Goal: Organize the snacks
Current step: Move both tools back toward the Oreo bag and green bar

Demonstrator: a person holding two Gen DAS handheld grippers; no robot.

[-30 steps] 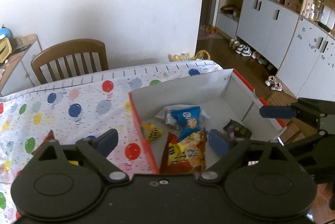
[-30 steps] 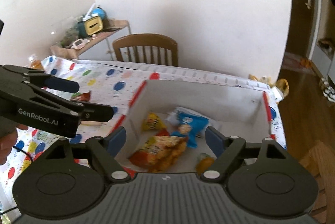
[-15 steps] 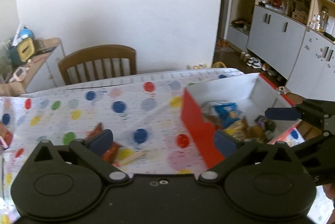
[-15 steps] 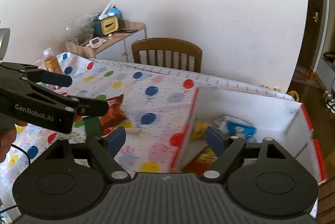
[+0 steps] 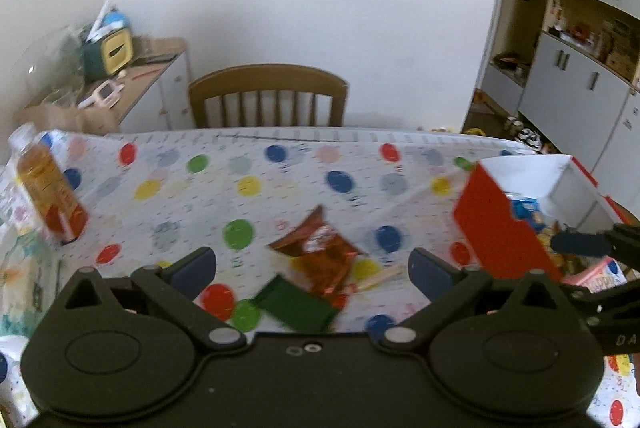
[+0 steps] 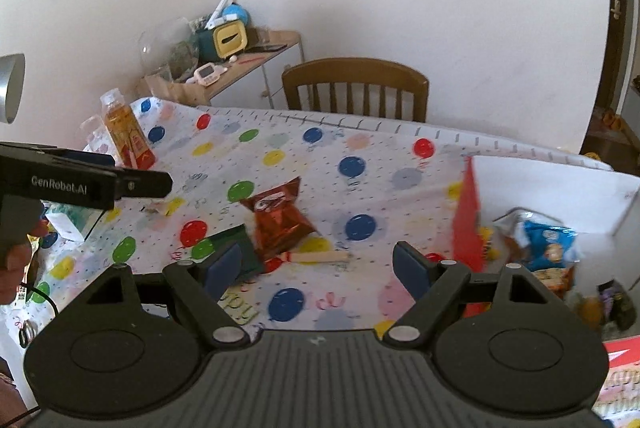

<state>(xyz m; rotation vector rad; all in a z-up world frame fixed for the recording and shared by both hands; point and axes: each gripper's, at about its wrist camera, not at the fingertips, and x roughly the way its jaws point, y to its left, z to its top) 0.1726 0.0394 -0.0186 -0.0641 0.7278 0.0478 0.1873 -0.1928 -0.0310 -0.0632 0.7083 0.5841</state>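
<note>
Step in hand: both grippers are over the spotted tabletop [image 6: 360,164], aimed at the loose snacks left of the box; nothing is carried, so this reads as the reach for the next item.
Left gripper [image 5: 312,268]: fingers spread wide with nothing between them; the red-brown packet shows in the gap, lower centre of its view.
Right gripper [image 6: 318,264]: fingers apart and empty, hovering just below the same cluster in its view.
Red-brown snack packet [image 6: 278,218]: lies flat on the tabletop at centre frame; long axis runs from upper right to lower left in the left wrist view, crimped end toward the far edge.
Green packet [image 6: 236,248]: flat, dark, just beside the red-brown one at its lower left, partly hidden behind the right gripper's left finger; its corners point diagonally.
Flat stick [image 6: 316,257]: pale, lies nearly level across the frame, below the red-brown packet.
Red box [image 6: 466,212]: at the right of the frame, open, already holding a blue bag [image 6: 550,242] and others.
Next move, as I judge it: lower one gripper over the red-brown packet, fingers across its short width, close, then carry it right to the box.
Risk: crinkly foil may slip.
</note>
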